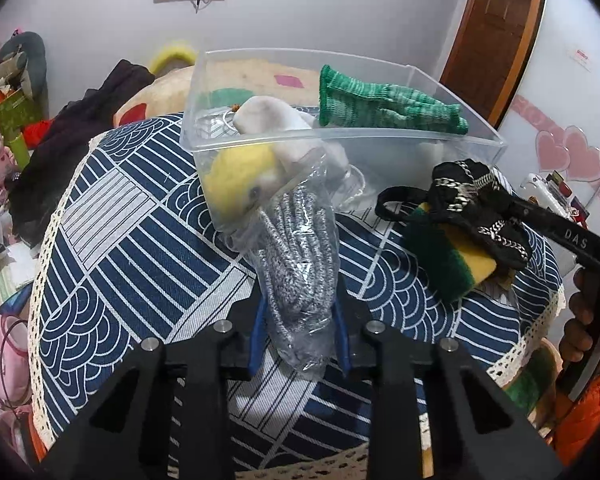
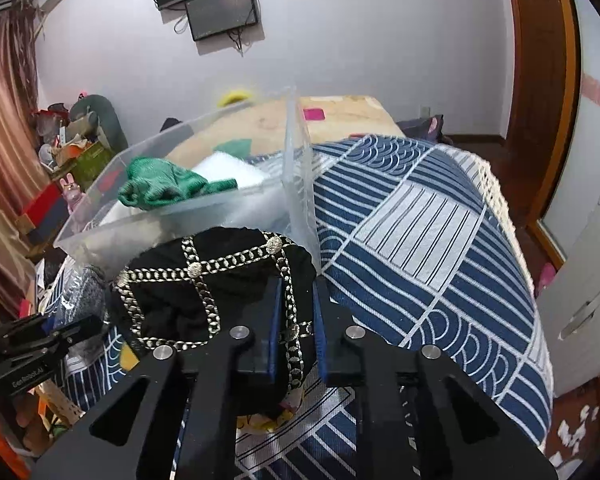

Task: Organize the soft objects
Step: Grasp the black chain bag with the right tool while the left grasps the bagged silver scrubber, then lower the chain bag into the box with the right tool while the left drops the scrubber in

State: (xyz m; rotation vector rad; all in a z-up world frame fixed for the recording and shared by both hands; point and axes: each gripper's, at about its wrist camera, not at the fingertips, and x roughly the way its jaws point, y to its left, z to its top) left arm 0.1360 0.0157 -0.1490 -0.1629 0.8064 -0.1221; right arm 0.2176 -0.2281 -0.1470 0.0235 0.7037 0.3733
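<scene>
A clear plastic bin point(image 1: 380, 136) stands on the blue patterned tablecloth point(image 1: 120, 220); it also shows in the right wrist view point(image 2: 172, 208). Inside it lie a green knit glove point(image 1: 384, 104) and a white and yellow plush point(image 1: 256, 148). My left gripper point(image 1: 300, 312) is shut on a clear bag of grey knit gloves point(image 1: 296, 256), held just before the bin's near wall. My right gripper point(image 2: 296, 304) is shut on a black cloth with silver chain trim point(image 2: 204, 280), seen from the left wrist too point(image 1: 476, 200), lifted over a green and yellow sponge point(image 1: 444, 252).
The round table's lace edge point(image 2: 496, 200) drops off to the right. Clutter of boxes and toys point(image 1: 4, 120) lies on the left. A white cabinet point(image 2: 584, 292) and a wooden door point(image 2: 540, 80) stand on the right. A beige bed or cushion point(image 2: 340, 120) lies behind the bin.
</scene>
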